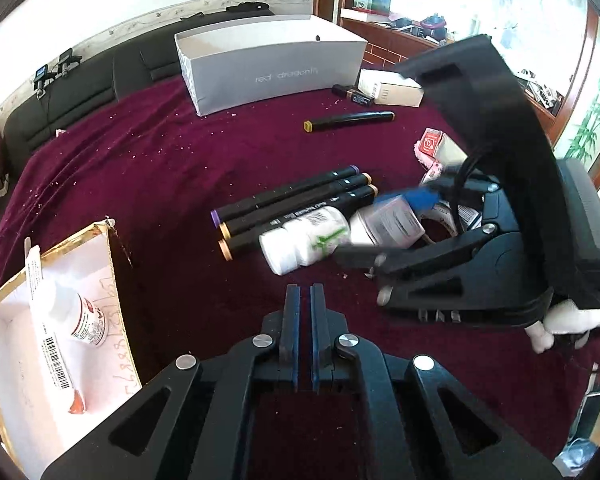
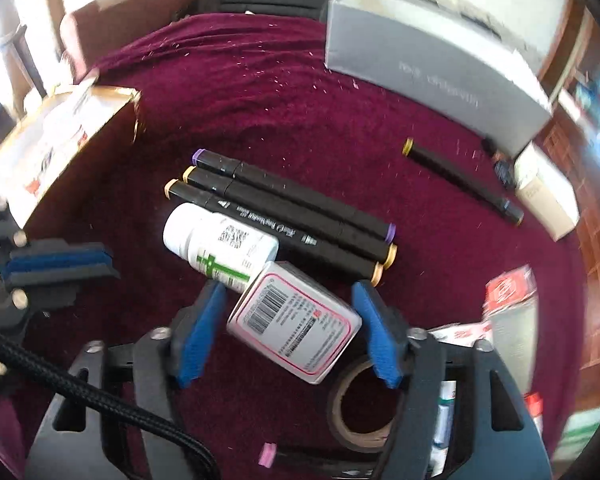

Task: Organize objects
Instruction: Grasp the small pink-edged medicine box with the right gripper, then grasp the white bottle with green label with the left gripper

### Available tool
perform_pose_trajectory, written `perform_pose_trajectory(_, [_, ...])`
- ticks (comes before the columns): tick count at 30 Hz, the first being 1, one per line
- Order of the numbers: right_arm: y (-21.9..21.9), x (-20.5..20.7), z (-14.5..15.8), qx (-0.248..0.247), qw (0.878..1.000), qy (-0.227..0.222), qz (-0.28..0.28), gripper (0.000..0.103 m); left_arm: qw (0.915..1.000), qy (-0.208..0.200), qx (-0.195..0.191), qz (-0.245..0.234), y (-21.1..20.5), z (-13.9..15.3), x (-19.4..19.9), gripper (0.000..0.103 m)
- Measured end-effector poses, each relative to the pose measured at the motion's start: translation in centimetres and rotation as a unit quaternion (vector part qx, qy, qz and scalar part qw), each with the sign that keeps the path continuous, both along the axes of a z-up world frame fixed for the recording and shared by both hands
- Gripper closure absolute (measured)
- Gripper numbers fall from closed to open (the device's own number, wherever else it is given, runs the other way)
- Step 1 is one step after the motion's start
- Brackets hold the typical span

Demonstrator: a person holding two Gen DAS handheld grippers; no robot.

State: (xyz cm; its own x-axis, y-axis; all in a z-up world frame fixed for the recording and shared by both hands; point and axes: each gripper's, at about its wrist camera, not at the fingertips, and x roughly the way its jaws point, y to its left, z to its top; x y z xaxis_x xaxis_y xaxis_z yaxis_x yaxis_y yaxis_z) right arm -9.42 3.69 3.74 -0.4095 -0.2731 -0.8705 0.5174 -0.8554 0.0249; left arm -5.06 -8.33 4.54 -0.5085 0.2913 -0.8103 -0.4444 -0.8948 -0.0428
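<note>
The right gripper (image 2: 290,330) stands open around a square white bottle (image 2: 294,326), not visibly clamped; the left gripper (image 1: 305,312) is closed and empty. A round bottle (image 2: 220,246), three markers (image 2: 284,216) and tape (image 2: 364,408) lie unsorted on the cloth; only the gold-edged tray (image 1: 112,280) holds items, so most sorting seems left.

Deep maroon cloth (image 1: 148,184), flecked with pale crumbs. Three black markers (image 2: 284,216) at frame centre: one purple-capped, two orange-capped. Fourth black marker (image 1: 349,120), upper right, yellow end. White pill bottle (image 2: 220,246) with green cross on label. White square bottle (image 2: 296,322), red-outlined label, black barcode. Grey box (image 1: 268,68), upper centre, faint grey lettering. Gold-edged white box (image 1: 56,320), lower left. Brown tape roll (image 2: 364,404). Blue finger pads (image 2: 198,330) on black gripper frame.
</note>
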Motion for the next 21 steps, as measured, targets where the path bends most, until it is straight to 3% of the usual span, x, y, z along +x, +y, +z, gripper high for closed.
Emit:
perform_pose_trajectory(8, [4.1,3.5,1.3,-0.139,0.989,-0.043,-0.025,0.056,0.9997,0.021,0.006,0.004,-0.4,0.6,-1.2,0.098])
perform_pose_trajectory(10, [4.9,4.4,1.1,-0.160,0.986,-0.043,-0.031,0.056,0.9987,0.038,-0.029,-0.020,0.7,0.4,-1.6,0.090])
perform_pose_trajectory(12, [5.3,4.7,0.7,-0.171,0.984,-0.041,-0.035,0.056,0.9944,0.053,-0.072,-0.055,2.2,0.1,-2.0,0.090])
perform_pose_trajectory(16, [6.3,4.1,0.0,-0.214,0.975,-0.049,-0.045,0.056,0.9780,0.093,-0.145,-0.118,4.6,-0.7,-2.9,0.086])
perform_pose_trajectory(19, [7.1,3.7,-0.2,-0.245,0.966,-0.061,-0.048,0.056,0.9786,0.090,-0.131,-0.131,4.9,-0.5,-4.4,0.063])
perform_pose_trajectory(21, [7.6,3.6,-0.2,-0.262,0.961,-0.069,-0.051,0.056,0.9831,0.055,-0.101,-0.142,4.8,-0.7,-5.1,0.062])
